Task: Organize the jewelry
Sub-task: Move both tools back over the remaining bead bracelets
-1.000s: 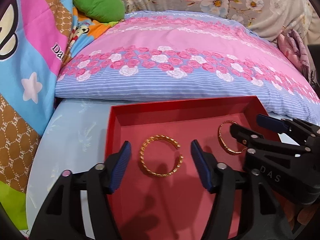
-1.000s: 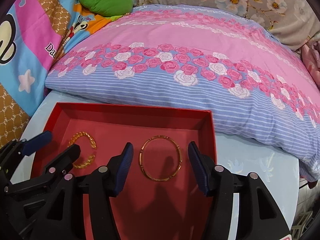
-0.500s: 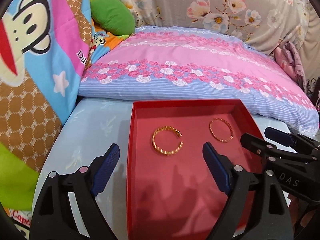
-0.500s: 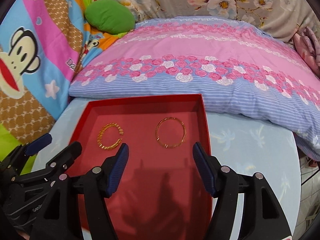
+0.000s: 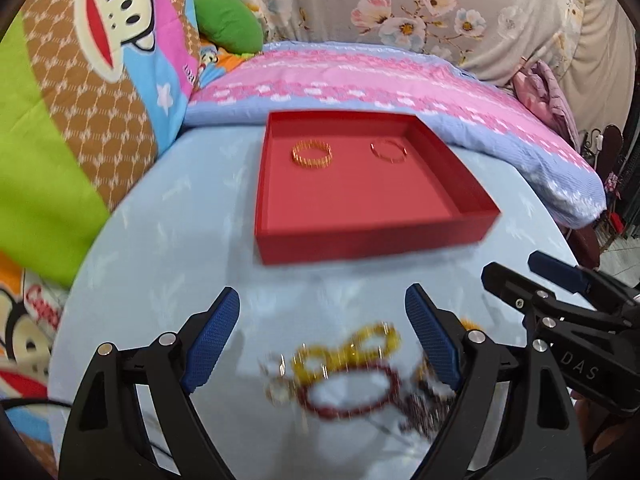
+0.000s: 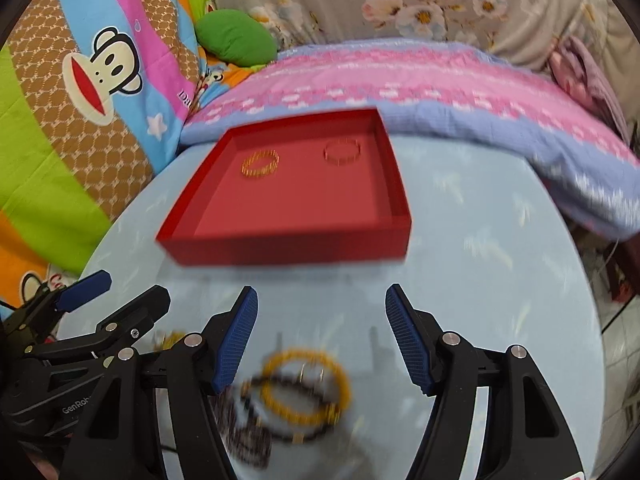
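Observation:
A red tray (image 5: 360, 240) (image 6: 288, 248) lies on the pale blue cloth and holds a twisted gold open bangle (image 5: 312, 155) (image 6: 261, 164) and a thin gold bangle (image 5: 388, 150) (image 6: 342, 152). Nearer to me is a blurred pile of jewelry. It includes a yellow bead bracelet (image 5: 312, 360) (image 6: 306, 355) and a dark red bead bracelet (image 5: 344, 412). My left gripper (image 5: 322, 296) (image 6: 136, 286) hangs open above the pile, its pads apart from it. Beside it, my right gripper (image 6: 322, 292) (image 5: 510, 266) is open over the yellow bracelet, with nothing between its pads.
A pink and blue flowered pillow (image 5: 360, 80) lies right behind the tray. A cartoon-monkey quilt (image 5: 100, 80) rises on the left, with a green cushion (image 5: 228, 26) behind it. The round top's edge drops off on the right (image 6: 592, 320).
Both grippers have pulled back from over the tray toward the near side, jaws wider. The two bangles stay in the tray. The jewelry pile has come into view beneath the fingers.

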